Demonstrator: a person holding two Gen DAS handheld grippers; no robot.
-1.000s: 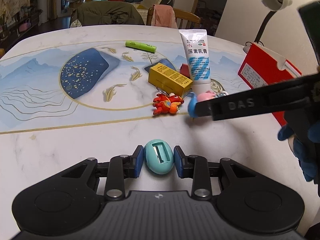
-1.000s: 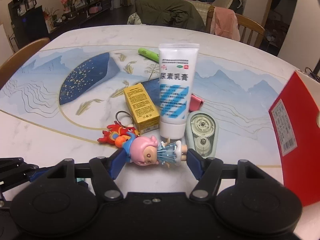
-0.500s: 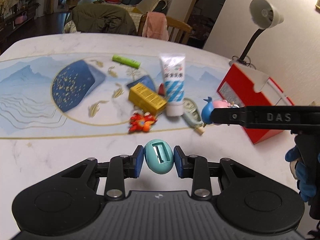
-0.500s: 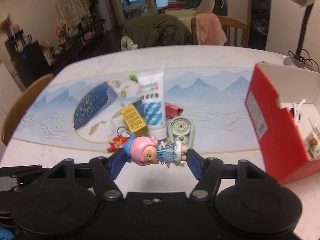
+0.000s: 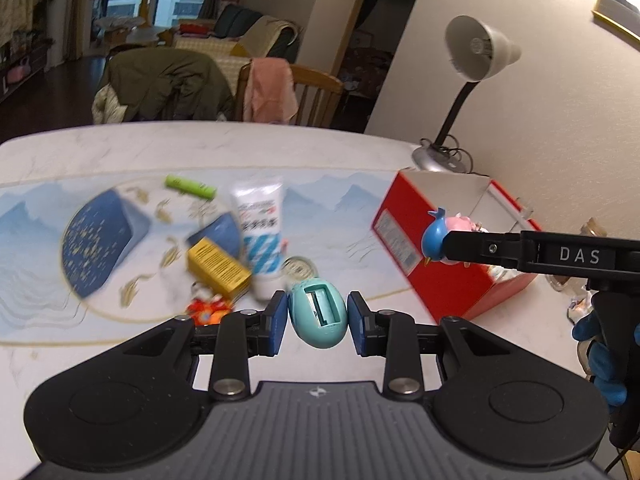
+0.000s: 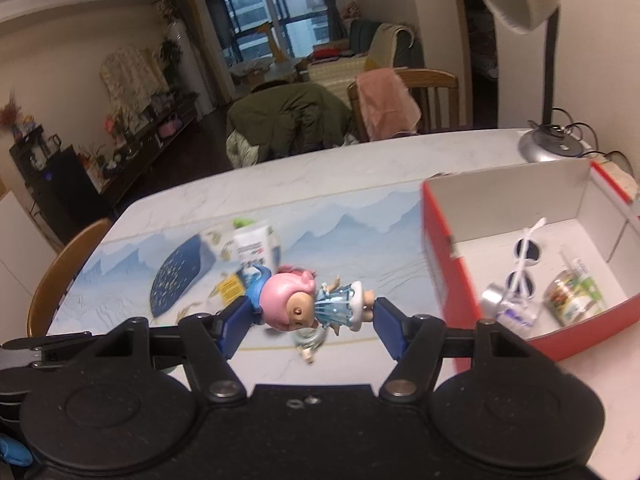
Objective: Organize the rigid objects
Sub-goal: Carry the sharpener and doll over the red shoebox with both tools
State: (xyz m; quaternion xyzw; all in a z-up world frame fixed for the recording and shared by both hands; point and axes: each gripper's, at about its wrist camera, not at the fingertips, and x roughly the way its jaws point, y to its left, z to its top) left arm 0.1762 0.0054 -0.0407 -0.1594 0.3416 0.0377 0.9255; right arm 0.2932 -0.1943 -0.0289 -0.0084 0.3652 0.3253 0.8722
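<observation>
Table items point(image 5: 224, 240) blurred, doll point(image 6: 312, 304) sideways in gripper point(image 6: 312, 316)

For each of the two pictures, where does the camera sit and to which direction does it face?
Left wrist: on the left gripper, facing the table; it holds a teal egg-shaped sharpener; a blue-gloved hand shows.
Right wrist: on the right gripper, facing the open red box; it holds a pink-haired doll.
Shared: red box, cream tube, lamp, doll.
</observation>
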